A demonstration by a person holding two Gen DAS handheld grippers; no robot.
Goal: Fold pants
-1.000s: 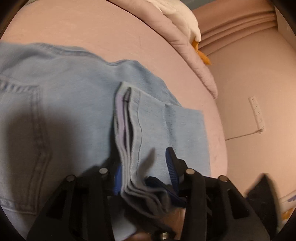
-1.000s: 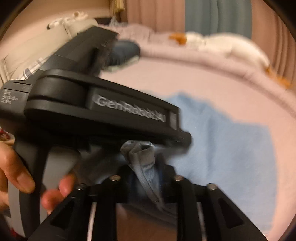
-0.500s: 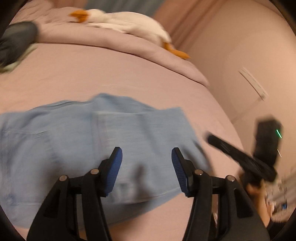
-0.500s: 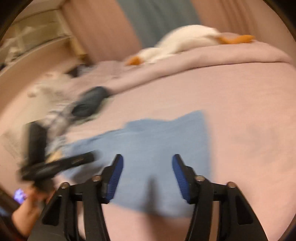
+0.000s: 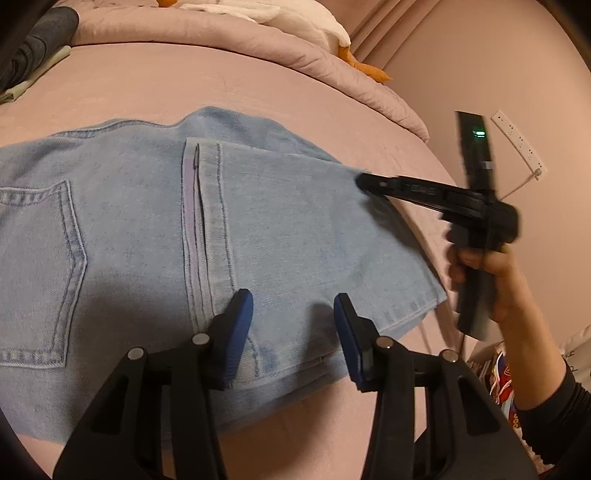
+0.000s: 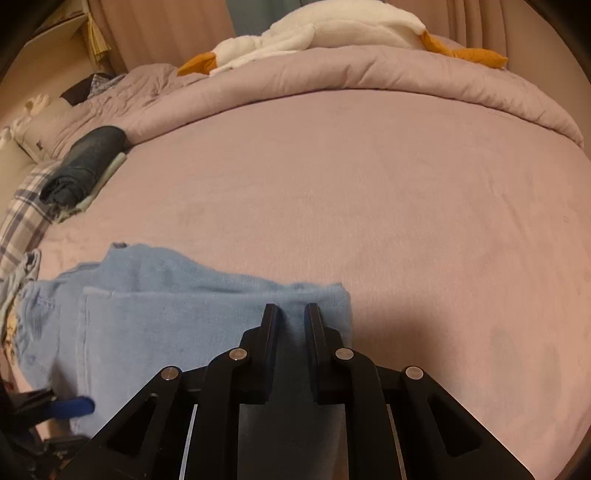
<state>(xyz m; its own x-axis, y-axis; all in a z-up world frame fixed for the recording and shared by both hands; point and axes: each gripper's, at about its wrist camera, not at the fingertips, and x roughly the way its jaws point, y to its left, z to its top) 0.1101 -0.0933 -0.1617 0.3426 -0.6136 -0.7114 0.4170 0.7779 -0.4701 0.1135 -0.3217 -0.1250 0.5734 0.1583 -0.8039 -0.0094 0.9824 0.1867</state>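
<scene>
Light blue jeans [image 5: 155, 229] lie folded flat on the pink bed, leg ends laid over the seat beside a back pocket [image 5: 40, 273]. My left gripper [image 5: 293, 332] is open and empty, hovering over the near edge of the jeans. My right gripper [image 6: 291, 314] has its jaws nearly closed, a narrow gap between them, and rests over the far fold of the jeans [image 6: 184, 314]. It also shows in the left wrist view [image 5: 369, 181], tip touching the right edge of the denim, held by a hand [image 5: 491, 273].
A rolled pink duvet [image 6: 369, 74] with a white goose plush [image 6: 332, 26] lies along the far side of the bed [image 6: 369, 192]. A dark folded garment [image 6: 88, 162] and plaid cloth [image 6: 22, 218] sit at the left. A wall [image 5: 461, 66] with a power strip [image 5: 517, 142] stands right.
Both grippers let go of the jeans' leg ends and drew back. The right gripper then closed its jaws and came down onto the far fold. The jeans now lie flat.
</scene>
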